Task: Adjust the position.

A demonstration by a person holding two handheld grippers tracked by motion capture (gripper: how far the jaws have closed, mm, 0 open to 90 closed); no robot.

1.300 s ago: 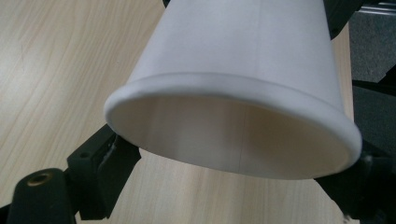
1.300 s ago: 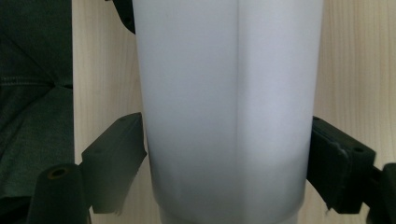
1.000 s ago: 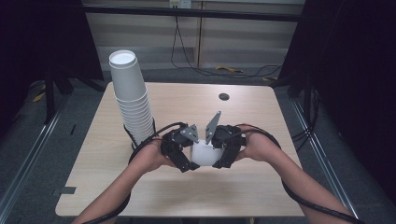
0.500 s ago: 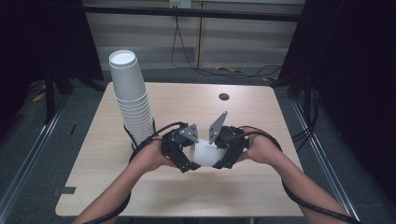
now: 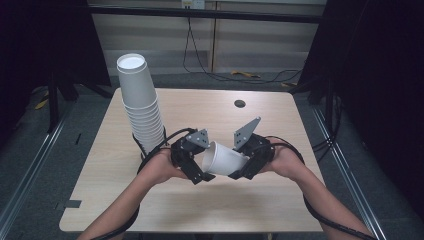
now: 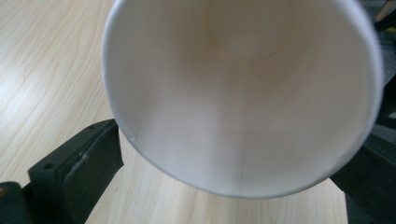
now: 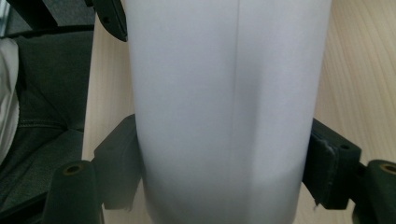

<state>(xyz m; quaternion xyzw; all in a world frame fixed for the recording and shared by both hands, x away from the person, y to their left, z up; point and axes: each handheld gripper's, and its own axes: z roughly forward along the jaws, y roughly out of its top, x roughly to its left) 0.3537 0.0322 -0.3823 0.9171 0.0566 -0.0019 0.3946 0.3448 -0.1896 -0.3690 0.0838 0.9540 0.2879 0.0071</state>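
While gripped: paper cup [image 5: 226, 159] midair.

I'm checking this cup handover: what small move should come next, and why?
Probably draw the right gripper and its paper cup away from the left gripper. The left jaws have just opened and stand clear of the rim, while the right jaws clamp the cup's body.

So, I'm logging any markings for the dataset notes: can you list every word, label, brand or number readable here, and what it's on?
None can be read.
The paper cup between the grippers: plain white inside and out, only a seam line.
The stack of cups: plain white.
The table: bare wood grain.
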